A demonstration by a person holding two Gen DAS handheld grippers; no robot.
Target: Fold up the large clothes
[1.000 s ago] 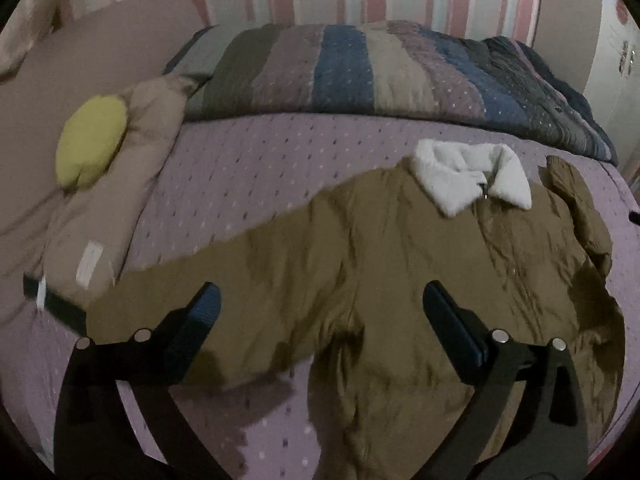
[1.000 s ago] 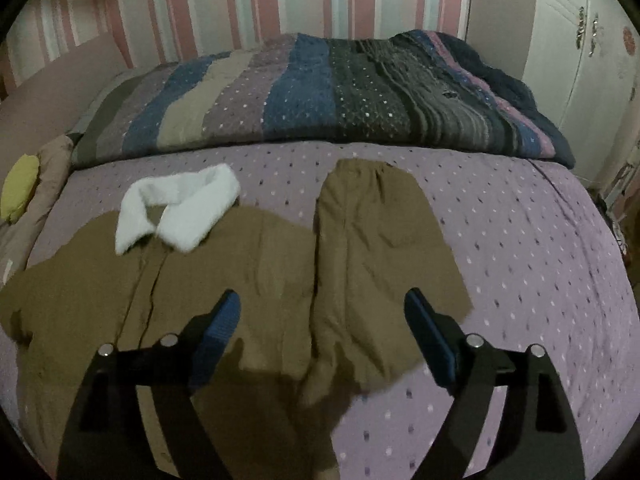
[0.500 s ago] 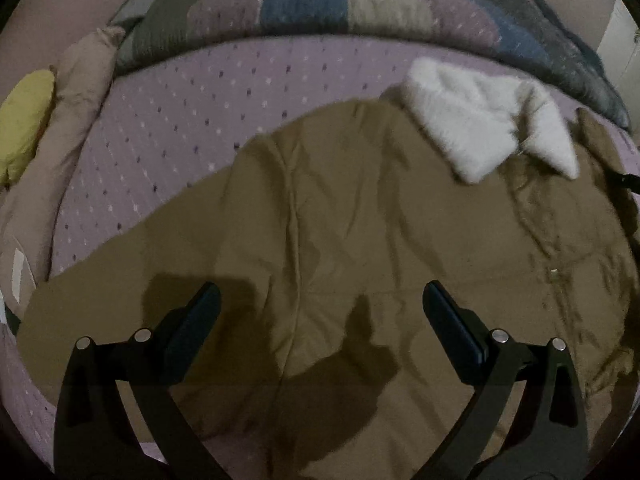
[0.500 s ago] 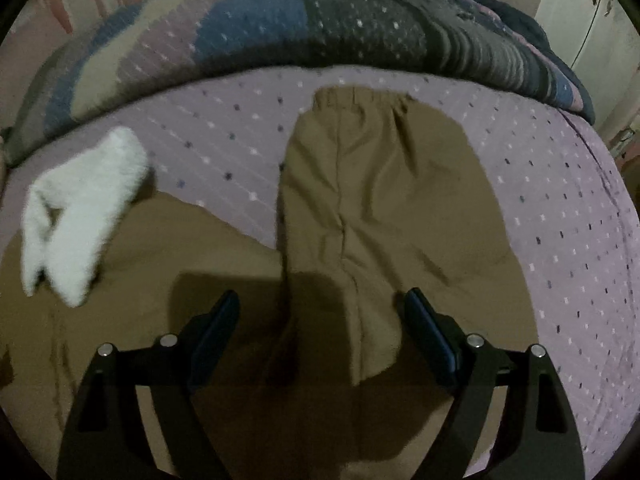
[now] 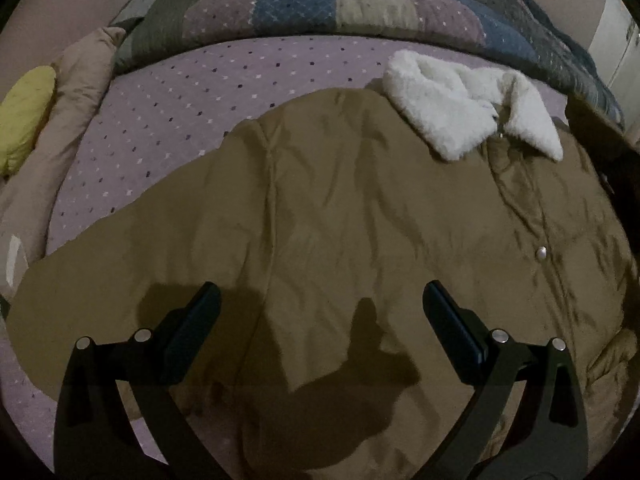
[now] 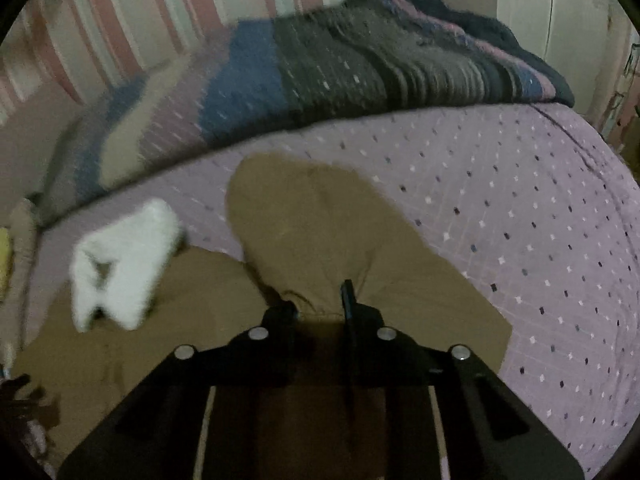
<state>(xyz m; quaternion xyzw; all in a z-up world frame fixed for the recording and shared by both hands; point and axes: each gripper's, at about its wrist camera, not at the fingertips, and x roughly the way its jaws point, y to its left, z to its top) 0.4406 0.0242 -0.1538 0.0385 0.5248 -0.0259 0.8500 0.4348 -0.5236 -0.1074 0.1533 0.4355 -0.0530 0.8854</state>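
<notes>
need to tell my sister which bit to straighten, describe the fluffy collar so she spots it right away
On the purple dotted bed sheet lies a brown jacket. The collar sits at its top edge, nearest the striped quilt. It is the only white, fleecy piece there.

One brown jacket, one white fleece collar, one striped quilt, one yellow cushion, two grippers, left gripper, right gripper

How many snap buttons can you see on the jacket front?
1: a metal snap on the jacket placket below the white collar. Others may be hidden in folds.
</notes>
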